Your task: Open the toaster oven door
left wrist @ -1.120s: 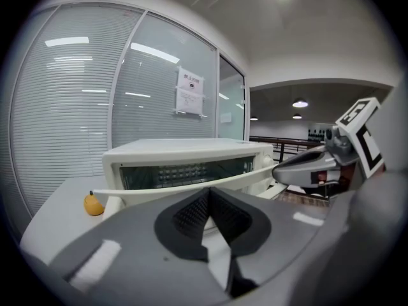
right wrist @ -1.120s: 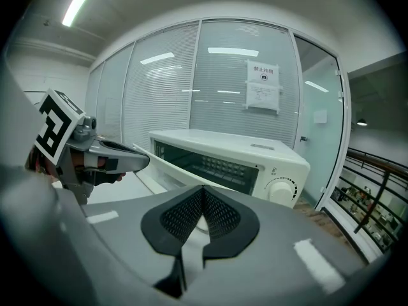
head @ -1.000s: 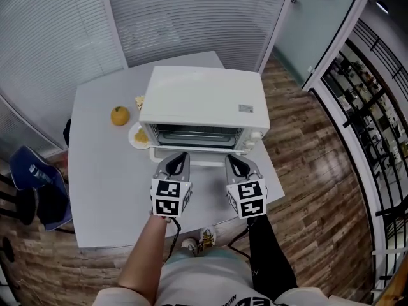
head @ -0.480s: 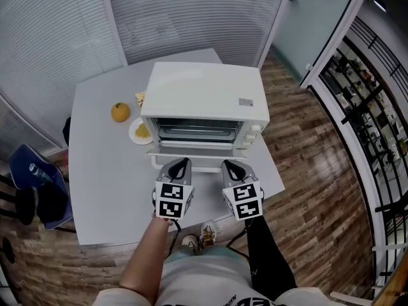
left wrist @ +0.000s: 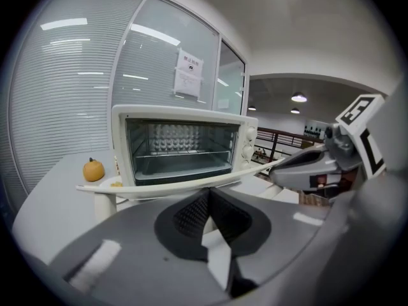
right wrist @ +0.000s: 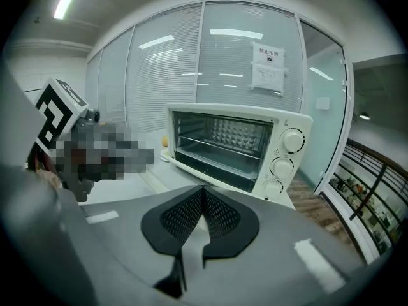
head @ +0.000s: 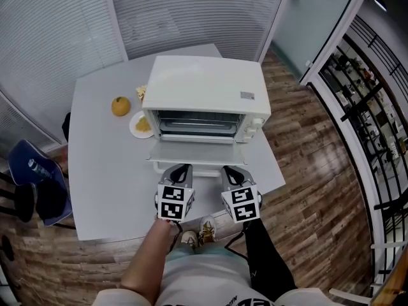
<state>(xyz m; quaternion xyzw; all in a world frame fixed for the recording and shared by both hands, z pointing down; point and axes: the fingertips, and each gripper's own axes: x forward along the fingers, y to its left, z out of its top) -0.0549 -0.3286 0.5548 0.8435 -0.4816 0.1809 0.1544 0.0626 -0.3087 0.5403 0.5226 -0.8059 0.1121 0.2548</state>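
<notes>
Your oven point(head: 204, 94) stands on the grey table point(head: 102, 177) with its door point(head: 194, 153) already dropped open. The door lies about level, sticking out from the oven's front toward you. Through the opening you can see the wire rack and the dark cavity. The three knobs point(right wrist: 284, 164) run down the oven's right front panel.

Your left gripper point(head: 180, 169) sits just in front of the door's outer edge, toward its left half. Its jaws are closed tip to tip with nothing between them. In the left gripper view the door's edge runs as a pale band just above those tips. Whether they touch it cannot be told.

Your right gripper point(head: 230, 170) sits beside the left one, in front of the door's right half. Its jaws are likewise pinched together and empty. In the right gripper view it looks at the oven from the knob side, with the open cavity straight ahead. The two grippers are near each other but apart.

To the oven's left an orange point(head: 120, 106) rests on the table. A small white plate point(head: 135, 127) with a yellowish piece of food lies between the orange and the oven's front left corner. A blue chair point(head: 35, 177) stands off the table's edge, well to the oven's left.
</notes>
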